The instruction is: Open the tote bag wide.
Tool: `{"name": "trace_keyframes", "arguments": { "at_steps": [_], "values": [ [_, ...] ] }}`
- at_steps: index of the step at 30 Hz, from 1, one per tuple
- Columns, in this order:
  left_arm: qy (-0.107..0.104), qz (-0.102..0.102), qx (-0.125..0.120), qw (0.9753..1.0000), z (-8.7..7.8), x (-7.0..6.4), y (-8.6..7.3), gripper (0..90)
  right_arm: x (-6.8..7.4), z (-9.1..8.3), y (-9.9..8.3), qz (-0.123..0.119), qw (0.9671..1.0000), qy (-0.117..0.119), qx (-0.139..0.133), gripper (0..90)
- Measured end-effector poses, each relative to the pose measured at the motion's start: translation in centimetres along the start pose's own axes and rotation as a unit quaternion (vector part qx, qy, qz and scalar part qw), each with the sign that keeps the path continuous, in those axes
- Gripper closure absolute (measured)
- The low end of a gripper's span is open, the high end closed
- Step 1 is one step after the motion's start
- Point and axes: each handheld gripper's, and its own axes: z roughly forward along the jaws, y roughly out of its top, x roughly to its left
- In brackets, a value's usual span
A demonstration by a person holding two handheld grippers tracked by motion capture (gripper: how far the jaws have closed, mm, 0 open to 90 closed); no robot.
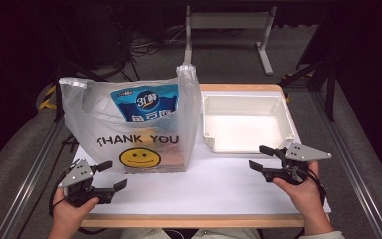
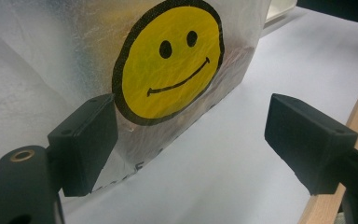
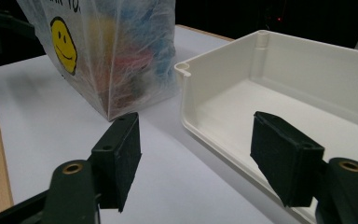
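A clear plastic bag [image 1: 129, 124] printed THANK YOU with a yellow smiley [image 1: 139, 158] stands upright on the left half of the table. Inside it a blue snack packet [image 1: 146, 103] pokes up, with other coloured items lower down. My left gripper [image 1: 110, 175] is open at the bag's front left corner; in the left gripper view the smiley [image 2: 168, 60] sits just beyond its jaws. My right gripper [image 1: 261, 158] is open, just in front of the white tray [image 1: 278, 104]. In the right gripper view the tray's near rim [image 3: 223, 149] lies between the jaws, the bag [image 3: 116, 51] to the left.
White paper [image 1: 214, 184] covers the wooden table, whose front edge [image 1: 194, 220] runs close to my hands. The tray holds nothing. A white metal stand [image 1: 229, 30] and cables lie on the floor beyond the table.
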Motion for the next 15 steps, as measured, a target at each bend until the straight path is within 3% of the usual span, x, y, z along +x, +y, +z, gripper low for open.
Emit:
{"name": "trace_keyframes", "arguments": {
  "at_steps": [9,15],
  "values": [
    [-0.001,0.008,0.002,1.0,-1.3,-0.3,0.7,16.7,0.1,0.6,0.0,0.001,1.0,0.0,0.003,31.3],
    [0.016,0.01,-0.002,0.9998,-2.8,-0.2,1.1,16.1,0.4,1.1,0.3,-0.001,1.0,0.0,0.01,32.4]
  ]
}}
